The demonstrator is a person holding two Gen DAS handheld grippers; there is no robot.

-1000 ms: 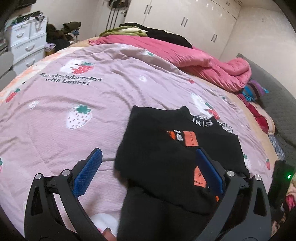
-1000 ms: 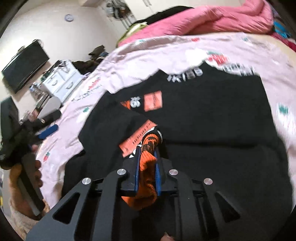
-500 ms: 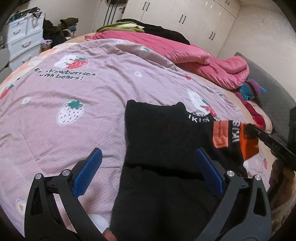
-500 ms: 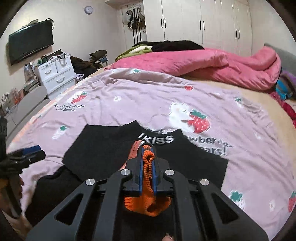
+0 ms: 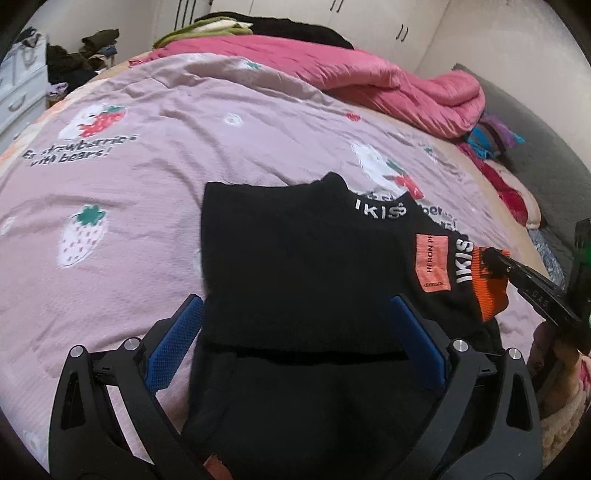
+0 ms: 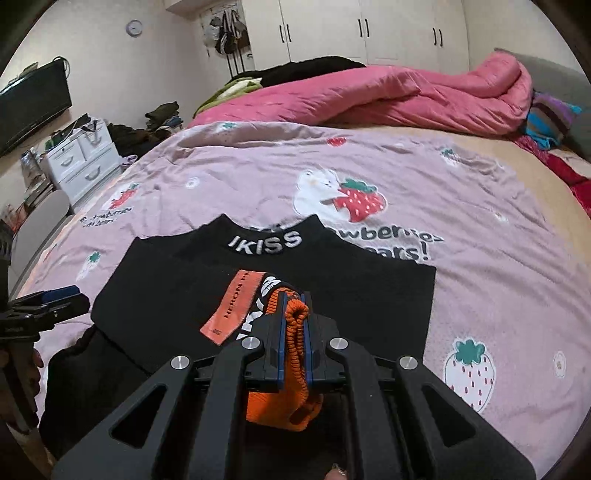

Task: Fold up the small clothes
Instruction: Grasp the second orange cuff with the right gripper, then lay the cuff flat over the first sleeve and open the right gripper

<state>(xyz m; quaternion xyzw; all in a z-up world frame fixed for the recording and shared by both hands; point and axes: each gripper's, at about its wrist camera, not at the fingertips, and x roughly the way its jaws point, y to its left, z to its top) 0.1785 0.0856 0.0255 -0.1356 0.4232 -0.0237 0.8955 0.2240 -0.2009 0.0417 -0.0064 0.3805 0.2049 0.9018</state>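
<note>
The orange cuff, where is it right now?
The orange cuff is clamped in the right gripper, over the black sweater's right side, beside its orange label.

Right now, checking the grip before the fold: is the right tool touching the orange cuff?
Touching. The right wrist view shows the right tool shut on the orange cuff, knit bunched between its blue pads.

Soft Indoor Light, Heavy Fisheye Bend

Both views are evenly and fairly dimly lit, with a warm, slightly purple cast; no light source shows. Shadows are faint, and the black sweater [image 5: 303,266] swallows nearly all fold detail. No glare anywhere. Straight wardrobe doors [image 6: 362,29] bow near the rim, and dark vignette fills the corners. The bedsheet [image 6: 480,258] print smears a little, with grain throughout
</note>
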